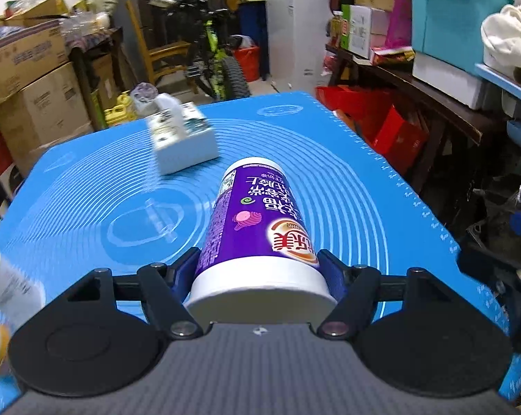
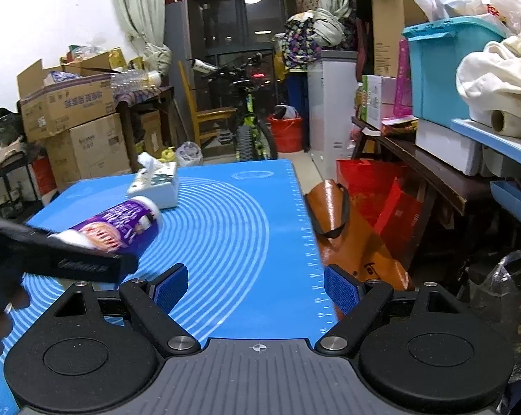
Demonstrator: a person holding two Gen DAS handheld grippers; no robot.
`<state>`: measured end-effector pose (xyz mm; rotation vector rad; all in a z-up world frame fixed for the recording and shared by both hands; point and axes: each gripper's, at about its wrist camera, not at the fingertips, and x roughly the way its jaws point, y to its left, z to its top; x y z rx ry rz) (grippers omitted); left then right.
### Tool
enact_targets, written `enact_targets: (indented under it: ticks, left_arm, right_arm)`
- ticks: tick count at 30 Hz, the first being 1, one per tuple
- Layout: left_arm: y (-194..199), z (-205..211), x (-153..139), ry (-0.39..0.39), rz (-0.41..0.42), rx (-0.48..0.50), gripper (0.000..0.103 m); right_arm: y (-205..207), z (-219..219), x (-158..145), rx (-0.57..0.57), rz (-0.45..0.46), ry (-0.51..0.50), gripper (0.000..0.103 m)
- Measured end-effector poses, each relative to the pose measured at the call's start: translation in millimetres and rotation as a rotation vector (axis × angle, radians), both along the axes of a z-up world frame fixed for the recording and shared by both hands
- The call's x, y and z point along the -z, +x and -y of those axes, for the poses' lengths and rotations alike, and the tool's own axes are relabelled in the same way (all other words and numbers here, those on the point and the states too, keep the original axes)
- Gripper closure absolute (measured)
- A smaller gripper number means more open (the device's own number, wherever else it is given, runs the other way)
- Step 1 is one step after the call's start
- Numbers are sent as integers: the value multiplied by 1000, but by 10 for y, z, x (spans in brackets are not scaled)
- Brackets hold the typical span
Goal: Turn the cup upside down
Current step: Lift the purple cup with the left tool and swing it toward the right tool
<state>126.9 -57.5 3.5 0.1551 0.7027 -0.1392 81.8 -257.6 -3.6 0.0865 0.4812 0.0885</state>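
A purple and white paper cup [image 1: 257, 228] lies on its side between the fingers of my left gripper [image 1: 260, 269], which is shut on its wide end. The narrow end points away over the blue mat [image 1: 87, 186]. In the right wrist view the same cup [image 2: 118, 226] is tilted above the mat [image 2: 243, 228], held by the black left gripper [image 2: 70, 259] at the left. My right gripper [image 2: 257, 288] is open and empty over the mat's near right part.
A white tissue box [image 1: 180, 138] stands on the mat beyond the cup; it also shows in the right wrist view [image 2: 155, 181]. White cups [image 1: 4, 294] stand at the near left edge. An orange bag [image 2: 343, 231] and red bags sit off the mat's right edge.
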Motion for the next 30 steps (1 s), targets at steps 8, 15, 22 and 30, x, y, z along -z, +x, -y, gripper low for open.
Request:
enact_targets:
  ticks: [8,15,22,30]
  left_arm:
    - [-266,-292,267,-29,-82,-99,30]
    - [-295,-297,324,-41,-63,-98,28]
    - [-349,-395,356,-80,-68,-105,3]
    - [-374,-377,355,-59,-62,-96,0]
  right_arm:
    - [-92,-309,89,-69,-36,8,16]
    - [-101,-460,121,-93,-59,-6,16]
    - [-99,-460,104,-98,-67,-15,16]
    - [-102,-458,107,-98,-67,-14,16]
